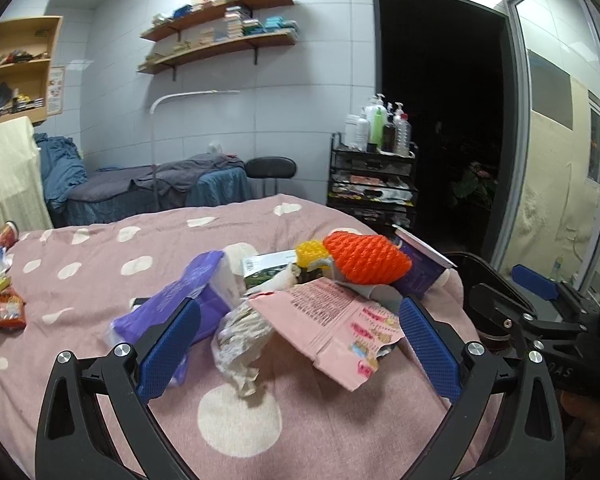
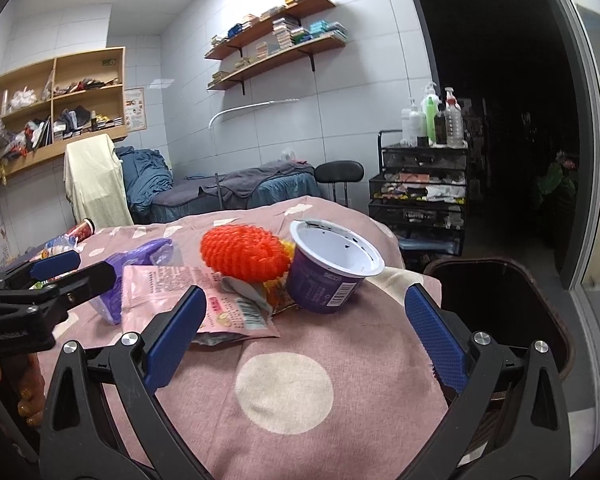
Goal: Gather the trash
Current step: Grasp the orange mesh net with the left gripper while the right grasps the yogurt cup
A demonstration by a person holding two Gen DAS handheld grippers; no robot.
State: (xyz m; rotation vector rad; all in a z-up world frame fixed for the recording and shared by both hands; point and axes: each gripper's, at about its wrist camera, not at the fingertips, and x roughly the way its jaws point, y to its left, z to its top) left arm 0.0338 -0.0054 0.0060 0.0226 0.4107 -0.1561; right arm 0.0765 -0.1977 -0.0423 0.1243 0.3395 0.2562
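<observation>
While my left claw [image 1: 300, 340] hangs wide open over the pink spotted blanket [image 1: 100, 280], its blue pads [image 1: 168, 348] straddle a crumpled paper wad [image 1: 242, 340] and the near edge of a flattened pink packet [image 1: 332, 320], touching neither as far as I can tell. Just beside the left pad lies a purple plastic wrapper [image 1: 180, 292]. Beyond the packet sit an orange foam fruit net [image 1: 366, 258], a yellow one [image 1: 310, 252] tucked behind it, and a small printed carton [image 1: 268, 268].

My right claw [image 2: 304, 332] is likewise spread open and holds nothing, poised above a pale dot on the blanket [image 2: 340, 344]. Ahead of it a purple yogurt cup [image 2: 332, 268] leans tilted, its white inside facing me, touching the orange net [image 2: 240, 252]. The pink packet [image 2: 172, 300] lies flat to the left, partly over a grey scrap [image 2: 244, 288].

To the right, just off the blanket's edge, stands an open dark bin [image 2: 540, 280]. At the far left of the blanket more wrappers [image 1: 0, 304] and a red can [image 1: 6, 232] lie well apart from the main heap; their labels are too blurred to read. Behind are wall shelves [image 2: 276, 40], a blue-covered bed [image 2: 240, 188] and a black drawer rack [image 2: 420, 184] topped with bottles.
</observation>
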